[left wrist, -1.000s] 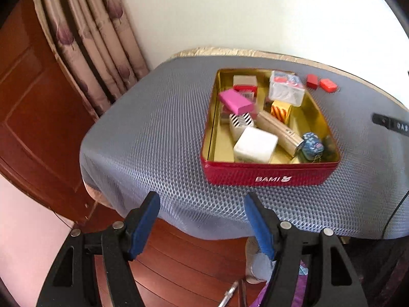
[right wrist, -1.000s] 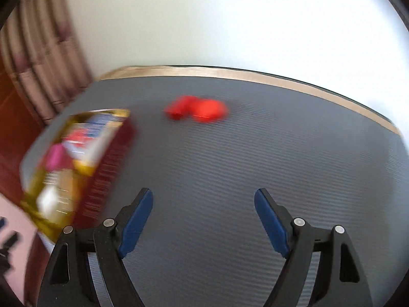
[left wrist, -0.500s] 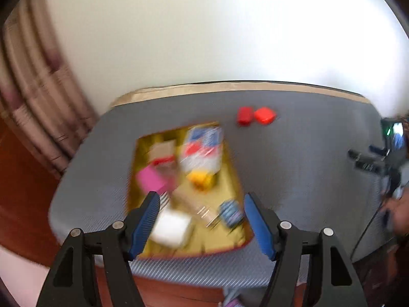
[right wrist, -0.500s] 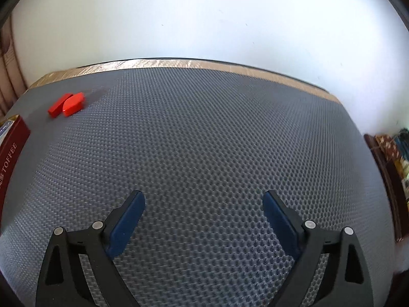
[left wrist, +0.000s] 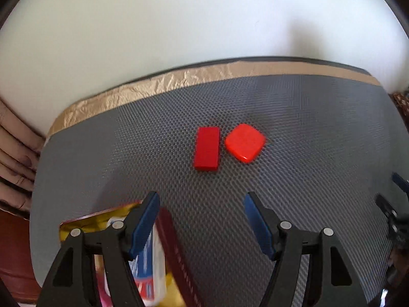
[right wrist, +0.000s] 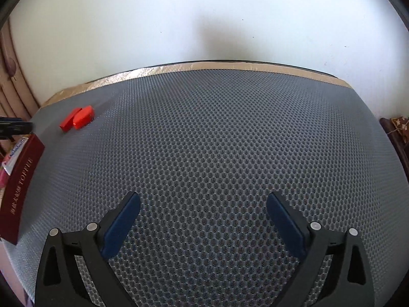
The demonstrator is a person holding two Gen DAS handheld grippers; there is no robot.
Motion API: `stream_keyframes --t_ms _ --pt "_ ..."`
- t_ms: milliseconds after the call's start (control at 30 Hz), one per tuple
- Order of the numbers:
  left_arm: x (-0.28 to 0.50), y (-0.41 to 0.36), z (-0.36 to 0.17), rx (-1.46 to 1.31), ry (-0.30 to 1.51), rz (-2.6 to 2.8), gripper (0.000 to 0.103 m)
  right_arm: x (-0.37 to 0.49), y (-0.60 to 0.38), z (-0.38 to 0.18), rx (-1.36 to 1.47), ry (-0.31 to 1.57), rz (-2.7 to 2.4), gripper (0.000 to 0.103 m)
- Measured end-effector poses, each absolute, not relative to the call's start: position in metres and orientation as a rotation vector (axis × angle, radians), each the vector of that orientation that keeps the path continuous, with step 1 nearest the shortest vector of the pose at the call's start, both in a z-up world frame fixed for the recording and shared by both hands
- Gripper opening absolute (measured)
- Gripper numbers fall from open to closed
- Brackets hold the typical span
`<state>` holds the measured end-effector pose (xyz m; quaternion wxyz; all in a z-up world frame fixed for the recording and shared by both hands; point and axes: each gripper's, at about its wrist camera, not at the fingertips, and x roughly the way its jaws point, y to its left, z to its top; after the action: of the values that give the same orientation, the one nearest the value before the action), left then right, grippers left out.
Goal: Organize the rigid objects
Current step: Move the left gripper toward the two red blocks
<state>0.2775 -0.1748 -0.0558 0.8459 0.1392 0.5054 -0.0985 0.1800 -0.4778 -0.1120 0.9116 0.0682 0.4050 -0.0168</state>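
Two red pieces lie side by side on the grey mesh table top: a dark red rectangular block and a brighter red rounded block. In the right wrist view they show small at the far left, the rectangular block behind the rounded block. My left gripper hovers open just short of them, nothing between its fingers. A red tin with a gold inside holding several small items sits under its left finger. My right gripper is over bare mesh, its jaws opening, with nothing between them.
The tin's red side wall stands at the left edge of the right wrist view. A white wall and a gold tape strip bound the table's far edge. Curtains hang at the left. The other gripper's fingers show at the right edge.
My left gripper swept right and forward from before the tin to just short of the two red blocks. The right gripper swung right over open mesh, then held still while its jaws widened.
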Motion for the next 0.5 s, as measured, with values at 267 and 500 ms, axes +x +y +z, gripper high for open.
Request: stream_keyframes --t_ms 267,500 --pt "0.324 -0.177 -0.075 0.249 1.13 -0.23 0.07 0.185 -0.475 -0.113 0.152 0.848 0.007 0.1" --pt "0.353 -0.175 -0.097 0.235 1.18 -0.215 0.07 0.185 -0.475 -0.114 0.166 0.849 0.025 0.1"
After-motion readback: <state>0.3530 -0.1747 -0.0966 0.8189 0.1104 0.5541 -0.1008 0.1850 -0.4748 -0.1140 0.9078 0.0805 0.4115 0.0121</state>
